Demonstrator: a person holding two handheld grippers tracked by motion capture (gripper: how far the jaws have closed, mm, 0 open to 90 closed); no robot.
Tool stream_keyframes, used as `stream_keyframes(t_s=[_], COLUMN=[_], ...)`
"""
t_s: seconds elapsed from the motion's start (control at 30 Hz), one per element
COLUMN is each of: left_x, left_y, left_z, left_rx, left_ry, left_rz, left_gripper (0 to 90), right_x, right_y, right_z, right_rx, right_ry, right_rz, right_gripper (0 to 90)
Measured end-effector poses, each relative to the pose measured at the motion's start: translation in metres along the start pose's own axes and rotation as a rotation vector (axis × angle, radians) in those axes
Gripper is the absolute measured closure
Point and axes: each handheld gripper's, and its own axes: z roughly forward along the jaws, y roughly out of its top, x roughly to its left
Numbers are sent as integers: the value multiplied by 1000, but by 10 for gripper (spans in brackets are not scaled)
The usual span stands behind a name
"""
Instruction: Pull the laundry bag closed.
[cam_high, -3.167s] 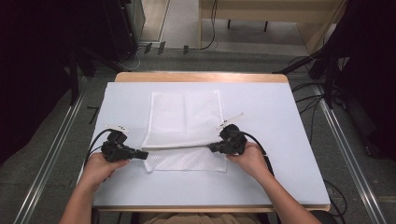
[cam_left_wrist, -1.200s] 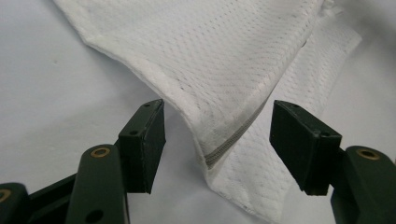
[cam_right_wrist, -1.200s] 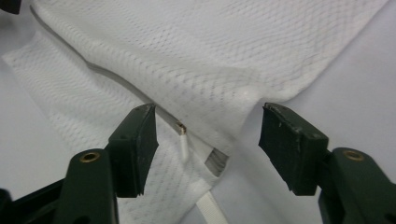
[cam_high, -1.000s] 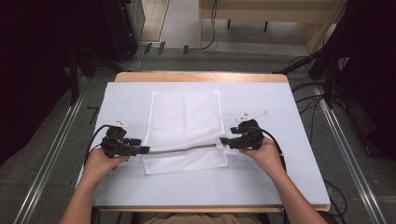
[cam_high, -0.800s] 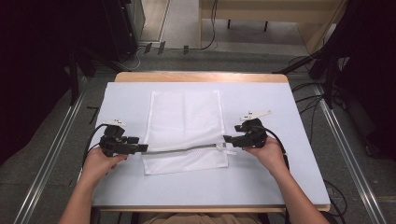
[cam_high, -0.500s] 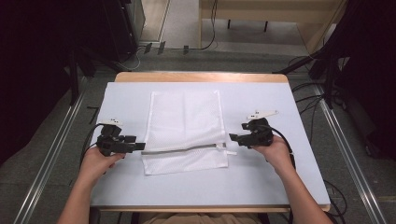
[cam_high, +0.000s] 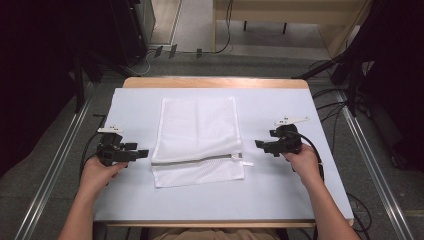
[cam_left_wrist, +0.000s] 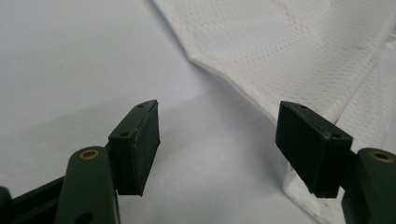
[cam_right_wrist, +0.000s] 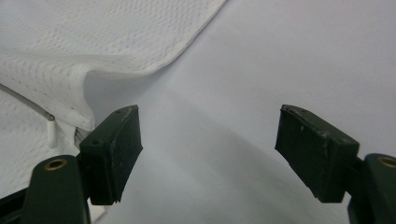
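Note:
A white mesh laundry bag (cam_high: 197, 140) lies flat in the middle of the table, its grey zipper (cam_high: 195, 160) running across near the front edge. The bag's left edge (cam_left_wrist: 299, 60) lies just beyond my left gripper (cam_left_wrist: 217, 149), whose jaws have just been opening and hold nothing. In the high view the left gripper (cam_high: 142, 153) rests left of the bag. My right gripper (cam_high: 259, 144) sits right of the bag, apart from it. Its jaws (cam_right_wrist: 208, 154) have just been opening, empty, with the bag's corner and white zipper pull (cam_right_wrist: 51, 133) at the left.
A pale sheet covers the wooden table (cam_high: 215, 82). Black cables (cam_high: 92, 142) trail from both grippers over the table's sides. Metal rails (cam_high: 55, 165) run along the floor on both sides, with dark equipment beyond.
Both grippers have let go of the bag's zipper ends and drawn apart, the right one farther to the right. The bag's zipper edge has dropped flat onto the table.

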Motion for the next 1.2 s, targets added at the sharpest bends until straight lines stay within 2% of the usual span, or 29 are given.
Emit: stream_keyframes(t_s=[0.33, 1.2], left_x=[7, 6], left_y=[-2, -3], left_z=[0, 4], left_rx=[10, 36], left_ry=[41, 47], left_rz=[-30, -24], left_gripper=[297, 291], right_x=[-6, -4], right_y=[-1, -2], right_z=[-1, 2], right_rx=[-7, 21], right_ry=[-17, -13], right_rz=[14, -5], right_gripper=[233, 233])
